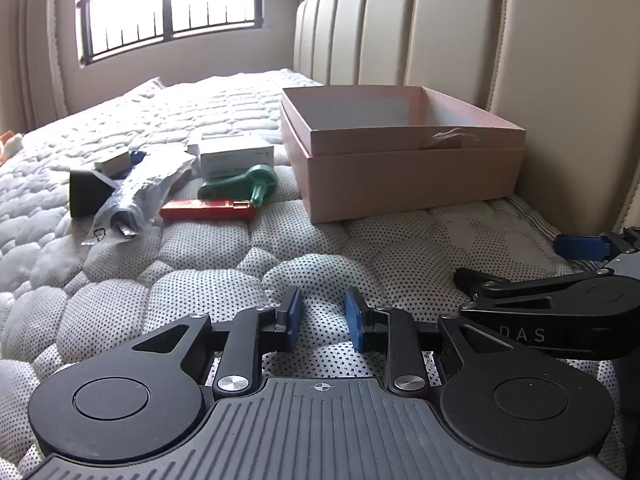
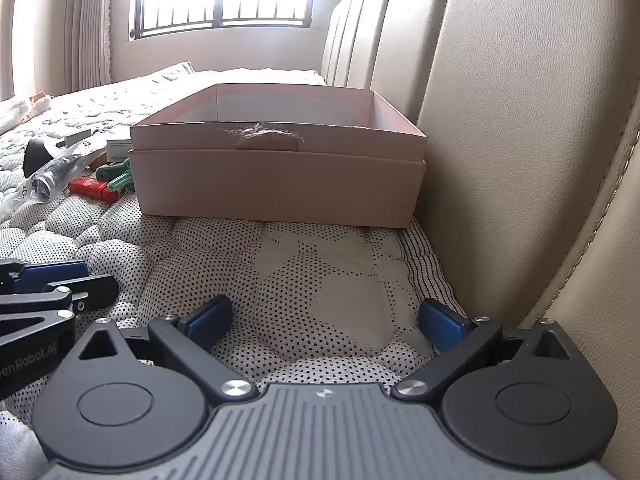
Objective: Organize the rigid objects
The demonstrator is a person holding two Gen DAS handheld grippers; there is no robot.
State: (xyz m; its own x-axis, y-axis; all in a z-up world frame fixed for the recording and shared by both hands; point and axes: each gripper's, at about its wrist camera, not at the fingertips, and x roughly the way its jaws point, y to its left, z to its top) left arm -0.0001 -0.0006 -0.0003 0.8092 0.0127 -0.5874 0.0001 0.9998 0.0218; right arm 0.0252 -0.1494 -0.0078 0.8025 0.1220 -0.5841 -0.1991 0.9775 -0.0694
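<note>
Up near the headboard (image 1: pixel 440 32) edge of the bed (image 1: pixel 224 248), an open pink box (image 1: pixel 404 176) sits on the quilted mattress, its near wall scuffed at the rim, nothing visible inside from these angles. Just beside the box, toward the window (image 1: pixel 168 4) side, lies a loose cluster of things: a green plastic tool (image 1: pixel 240 186) closest to the box, a red flat case (image 1: pixel 208 210) touching it on the near side, a white carton (image 1: pixel 236 156) behind them, a clear plastic bag (image 1: pixel 140 196) with a dark cylinder in it, and a black block (image 1: pixel 86 194) with a small grey box (image 1: pixel 114 164) on top at the far end of the group.

Both claws hover low over the near part of the bed, well apart from the cluster. The left claw (image 1: pixel 323 314) has its blue pads close together with a narrow gap, pinching nothing, only mattress showing between them. The right claw (image 2: pixel 326 320) is spread wide and empty, aimed at the box's near wall, beside the headboard.
</note>
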